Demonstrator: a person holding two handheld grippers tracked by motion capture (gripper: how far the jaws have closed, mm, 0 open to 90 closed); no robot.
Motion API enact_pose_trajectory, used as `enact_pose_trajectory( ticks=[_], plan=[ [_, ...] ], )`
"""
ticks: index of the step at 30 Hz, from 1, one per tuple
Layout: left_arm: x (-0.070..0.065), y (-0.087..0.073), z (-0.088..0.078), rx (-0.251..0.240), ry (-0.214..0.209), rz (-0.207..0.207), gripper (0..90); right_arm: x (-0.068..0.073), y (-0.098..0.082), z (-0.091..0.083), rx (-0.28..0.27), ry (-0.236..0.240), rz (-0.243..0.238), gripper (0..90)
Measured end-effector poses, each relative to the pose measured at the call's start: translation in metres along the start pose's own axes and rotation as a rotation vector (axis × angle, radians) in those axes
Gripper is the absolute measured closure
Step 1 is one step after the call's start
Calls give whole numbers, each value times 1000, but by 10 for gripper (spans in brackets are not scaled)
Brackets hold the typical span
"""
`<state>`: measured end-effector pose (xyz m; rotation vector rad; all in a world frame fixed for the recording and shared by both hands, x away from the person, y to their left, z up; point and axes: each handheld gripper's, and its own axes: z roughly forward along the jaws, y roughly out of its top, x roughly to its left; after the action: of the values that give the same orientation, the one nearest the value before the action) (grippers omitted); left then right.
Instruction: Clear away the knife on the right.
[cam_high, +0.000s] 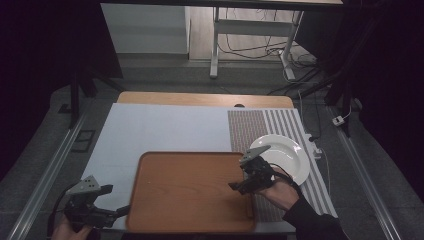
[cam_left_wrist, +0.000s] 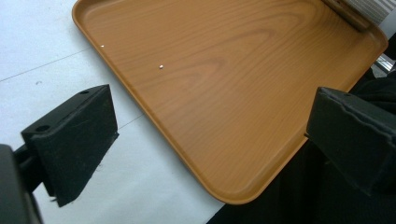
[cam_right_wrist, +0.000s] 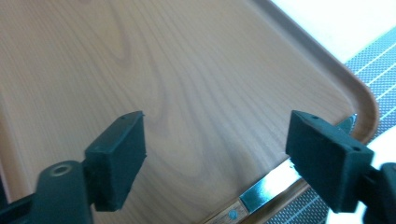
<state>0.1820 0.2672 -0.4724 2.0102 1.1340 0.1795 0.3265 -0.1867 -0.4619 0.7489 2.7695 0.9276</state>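
A brown wooden tray (cam_high: 190, 190) lies at the near middle of the table. A knife (cam_right_wrist: 261, 189) with a metal blade and a riveted wooden handle rests along the tray's right inner rim. My right gripper (cam_high: 239, 177) hovers just above that rim, open, its jaws standing either side of bare tray (cam_right_wrist: 187, 93), apart from the knife. My left gripper (cam_high: 116, 200) is open at the tray's near left corner (cam_left_wrist: 233, 196), with nothing between its jaws (cam_left_wrist: 212, 121).
A white plate (cam_high: 282, 155) sits on a striped placemat (cam_high: 250, 130) to the right of the tray. A pale sheet (cam_high: 160, 130) covers the table behind and left of the tray. Desk legs and cables lie on the floor beyond.
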Motion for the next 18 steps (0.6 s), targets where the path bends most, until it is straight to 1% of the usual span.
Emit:
enact_pose_trajectory(
  ticks=[2,4,5,10,13,16,18],
  plan=[
    [0,0,0,1,2,1,20,1,-1,-3,-15,-3,-1,152],
    [0,0,0,0,2,0,19,2,-3,-7,-26,-17,-8,121],
    [0,0,0,0,1,-2,19,2,-4,-8,-32,-16,-7,108],
    [0,0,0,0,0,-1,19,2,-11,-18,-51,-34,5,34],
    [0,0,0,1,1,-4,20,1,-16,-25,-58,-45,22,7],
    [0,0,0,0,1,-5,19,0,-24,-33,-61,-45,41,0],
    [0,0,0,0,1,-5,19,-1,-29,-39,-73,-59,53,0]
  ],
)
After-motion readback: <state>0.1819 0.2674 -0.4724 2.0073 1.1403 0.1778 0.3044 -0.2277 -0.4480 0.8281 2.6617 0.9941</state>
